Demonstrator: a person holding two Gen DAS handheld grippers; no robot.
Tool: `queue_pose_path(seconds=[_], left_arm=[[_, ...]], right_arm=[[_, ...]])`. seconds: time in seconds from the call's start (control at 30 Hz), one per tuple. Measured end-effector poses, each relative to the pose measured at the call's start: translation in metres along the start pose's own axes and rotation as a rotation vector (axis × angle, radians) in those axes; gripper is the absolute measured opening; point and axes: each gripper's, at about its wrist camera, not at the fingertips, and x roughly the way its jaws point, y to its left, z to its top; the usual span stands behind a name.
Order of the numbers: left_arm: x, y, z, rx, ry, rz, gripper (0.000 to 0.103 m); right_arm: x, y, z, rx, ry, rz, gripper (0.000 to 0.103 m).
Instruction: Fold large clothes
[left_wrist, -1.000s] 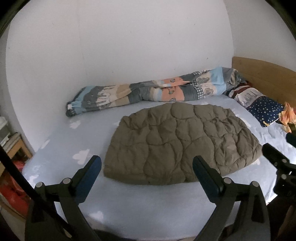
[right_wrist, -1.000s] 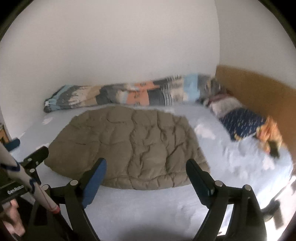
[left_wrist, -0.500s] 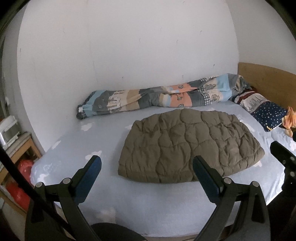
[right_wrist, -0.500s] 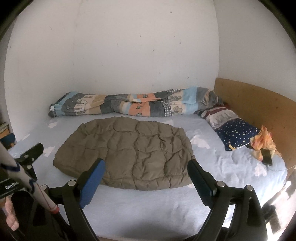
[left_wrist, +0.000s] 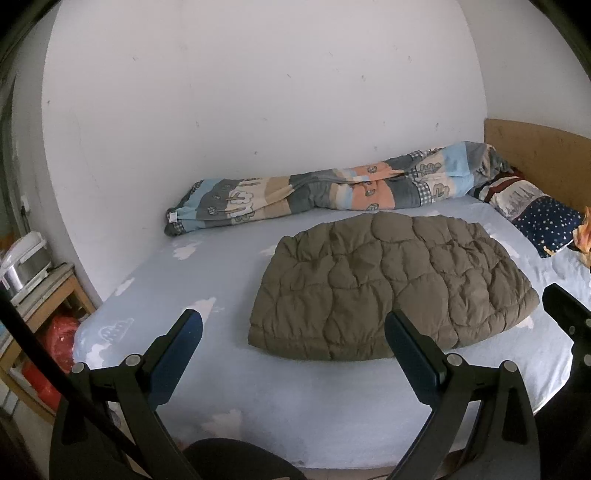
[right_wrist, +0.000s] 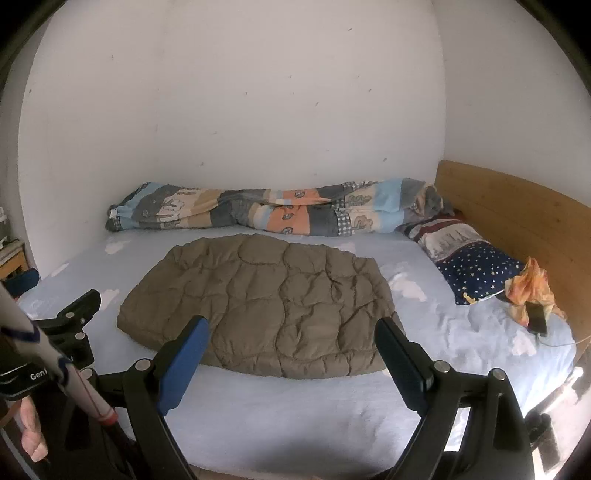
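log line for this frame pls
left gripper: open, empty | right gripper: open, empty | quilted olive garment: flat on bed, untouched | phase: pre-grasp

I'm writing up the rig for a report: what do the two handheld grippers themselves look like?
Both are black frames with two long flat fingers, silver bolt heads at the joints. The left gripper has dark navy pads; the right gripper has a brighter blue pad on one finger. In the right view, a white rod with a red band crosses the left unit, which bears partial white lettering "Gen".
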Motion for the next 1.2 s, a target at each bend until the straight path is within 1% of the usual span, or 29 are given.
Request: queue_pose_path(seconds=[0.17,0.5,0.8,0.93,1.1,1.2], left_arm=[[0.002,0.002,-0.001,-0.004,0.020,-0.013,0.099],[0.004,0.004,-0.002,-0.012,0.034,0.011,0.099],[0.004,0.006,-0.003,-0.013,0.040,0.013,0.099],[0.005,0.007,-0.002,-0.022,0.045,0.008,0.099],[0.009,0.011,-0.003,-0.042,0.050,-0.020,0.099],[0.014,0.019,-0.002,-0.076,0.031,-0.008,0.099]], right_arm=[[0.002,0.001,-0.001,-0.003,0.007,0.006,0.094],[0.003,0.000,-0.003,-0.006,0.012,0.010,0.094],[0.006,0.000,-0.003,-0.009,0.020,0.018,0.094],[0.007,0.000,-0.002,-0.009,0.022,0.019,0.094],[0.008,0.000,-0.002,-0.003,0.026,0.022,0.094],[0.015,-0.002,-0.002,0.010,0.041,0.027,0.094]])
